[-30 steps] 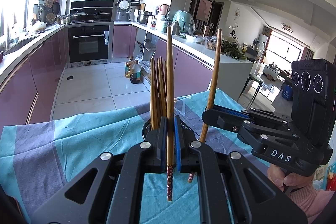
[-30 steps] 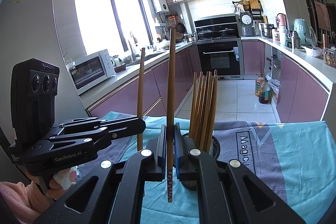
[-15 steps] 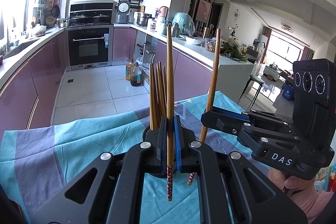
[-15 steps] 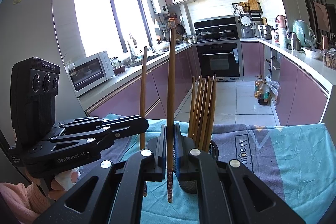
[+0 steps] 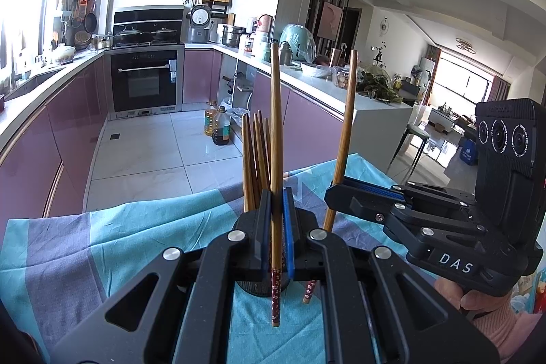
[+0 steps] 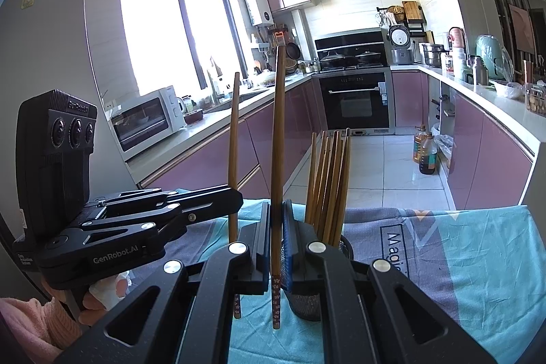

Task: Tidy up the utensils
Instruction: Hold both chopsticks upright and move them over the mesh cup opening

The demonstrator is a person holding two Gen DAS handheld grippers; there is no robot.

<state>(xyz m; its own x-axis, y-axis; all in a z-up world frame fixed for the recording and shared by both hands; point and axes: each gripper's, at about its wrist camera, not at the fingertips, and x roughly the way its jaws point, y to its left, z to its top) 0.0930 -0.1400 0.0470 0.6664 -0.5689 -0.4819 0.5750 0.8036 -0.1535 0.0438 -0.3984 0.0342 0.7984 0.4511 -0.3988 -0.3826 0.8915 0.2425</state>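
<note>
My left gripper (image 5: 276, 203) is shut on a brown chopstick (image 5: 275, 132) and holds it upright, patterned end down. My right gripper (image 6: 277, 217) is shut on another chopstick (image 6: 278, 139), also upright. Each shows in the other's view: the right gripper (image 5: 336, 190) with its chopstick (image 5: 344, 132), the left gripper (image 6: 235, 195) with its chopstick (image 6: 233, 152). A dark mesh holder (image 6: 307, 304) stands just behind the grippers, with several chopsticks (image 6: 329, 183) upright in it. In the left view the bundle (image 5: 255, 159) rises behind my fingers and the holder (image 5: 252, 289) is mostly hidden.
The holder stands on a table covered with a teal and grey cloth (image 6: 460, 261), also seen in the left wrist view (image 5: 102, 244). Beyond the table's far edge lie a tiled kitchen floor, purple cabinets and oil bottles (image 5: 220, 127).
Both grippers have risen a little with their chopsticks, and the two have drawn slightly closer. The holder and its chopsticks have not moved.
</note>
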